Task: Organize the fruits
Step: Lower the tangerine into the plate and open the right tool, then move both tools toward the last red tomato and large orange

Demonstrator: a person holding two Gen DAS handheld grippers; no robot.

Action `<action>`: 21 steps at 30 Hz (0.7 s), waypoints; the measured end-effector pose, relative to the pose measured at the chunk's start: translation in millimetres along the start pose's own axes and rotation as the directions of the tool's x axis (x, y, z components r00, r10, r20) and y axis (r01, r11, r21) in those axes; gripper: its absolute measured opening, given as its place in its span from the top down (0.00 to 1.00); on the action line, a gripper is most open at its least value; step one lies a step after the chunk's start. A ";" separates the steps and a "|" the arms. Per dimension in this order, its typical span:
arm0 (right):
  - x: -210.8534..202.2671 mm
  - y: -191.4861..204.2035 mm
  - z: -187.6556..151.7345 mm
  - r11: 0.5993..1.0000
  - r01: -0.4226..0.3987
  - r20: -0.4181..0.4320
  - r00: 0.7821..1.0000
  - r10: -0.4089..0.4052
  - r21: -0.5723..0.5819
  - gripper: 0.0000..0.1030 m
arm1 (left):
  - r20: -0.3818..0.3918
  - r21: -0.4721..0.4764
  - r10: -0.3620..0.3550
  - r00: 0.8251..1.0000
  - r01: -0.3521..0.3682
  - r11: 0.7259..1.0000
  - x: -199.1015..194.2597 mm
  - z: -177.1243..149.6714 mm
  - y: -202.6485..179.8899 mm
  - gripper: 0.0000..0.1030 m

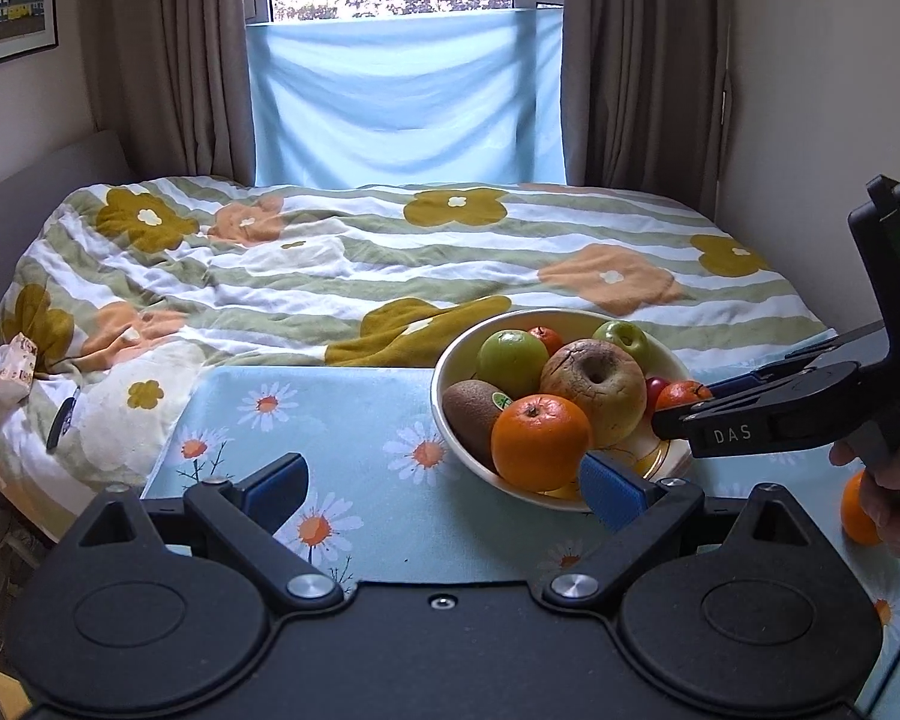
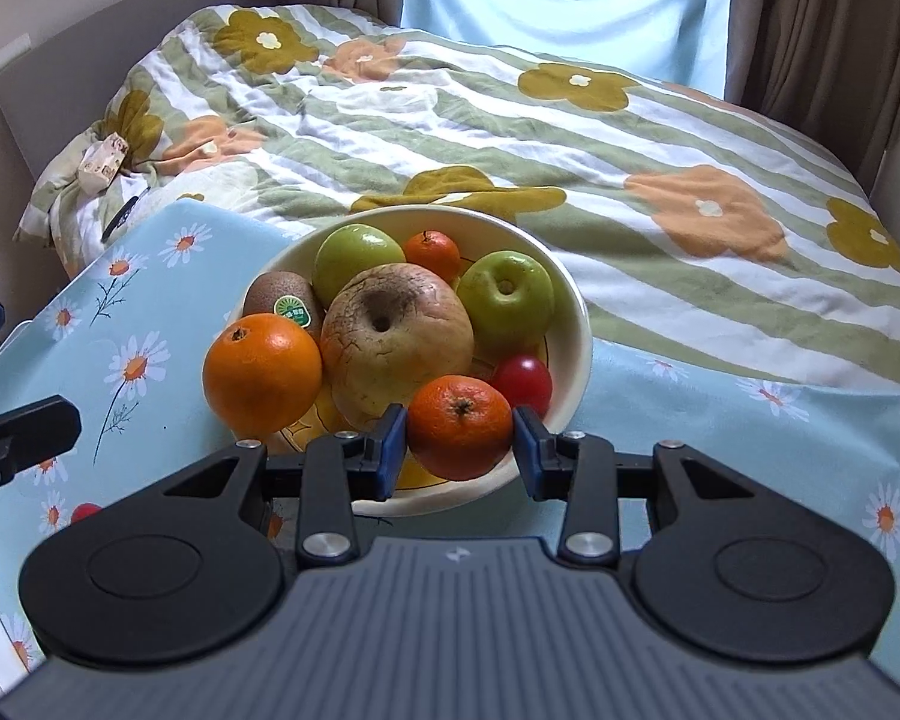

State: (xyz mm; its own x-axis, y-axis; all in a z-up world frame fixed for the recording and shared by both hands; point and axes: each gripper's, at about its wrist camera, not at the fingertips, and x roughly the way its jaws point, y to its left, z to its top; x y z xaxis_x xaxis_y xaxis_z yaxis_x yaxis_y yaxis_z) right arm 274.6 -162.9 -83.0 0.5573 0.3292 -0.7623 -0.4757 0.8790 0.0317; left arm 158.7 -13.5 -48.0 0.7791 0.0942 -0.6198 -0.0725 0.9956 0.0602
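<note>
We have the right gripper (image 2: 459,447) at the bowl (image 2: 576,324), jaws around the tangerine (image 2: 459,426), pads touching or nearly so; whether they grip we cannot tell. We should squeeze gently and lift straight. The left gripper (image 1: 444,483), jaws apart, holds nothing; only its view shows an orange (image 1: 858,510) beyond its right jaw.

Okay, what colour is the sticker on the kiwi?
Green with a white rim, on the kiwi in the bowl; clearest in the right wrist view.
</note>
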 end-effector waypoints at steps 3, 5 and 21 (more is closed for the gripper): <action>7.3 1.2 -3.8 1.000 -0.006 -0.015 1.000 0.006 -0.011 0.49 | -0.005 -0.001 0.008 1.000 -0.008 1.000 -1.3 -3.5 2.5 0.04; 9.6 2.3 -5.5 1.000 -0.007 -0.014 1.000 0.007 -0.020 0.49 | -0.007 -0.002 0.007 1.000 -0.007 1.000 -1.9 -5.7 4.9 0.04; -28.9 1.1 -12.3 0.999 0.039 0.084 0.996 -0.040 0.009 0.00 | 0.013 0.003 0.009 1.000 -0.009 1.000 -24.3 -8.4 5.3 0.04</action>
State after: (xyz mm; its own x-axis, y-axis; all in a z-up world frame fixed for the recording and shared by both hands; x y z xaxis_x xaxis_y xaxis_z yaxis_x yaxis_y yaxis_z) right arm 249.6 -175.7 -68.9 0.6311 0.3215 -0.7059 -0.4475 0.8943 0.0072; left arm 134.1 -10.5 -39.2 0.7865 0.1027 -0.6090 -0.0776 0.9947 0.0676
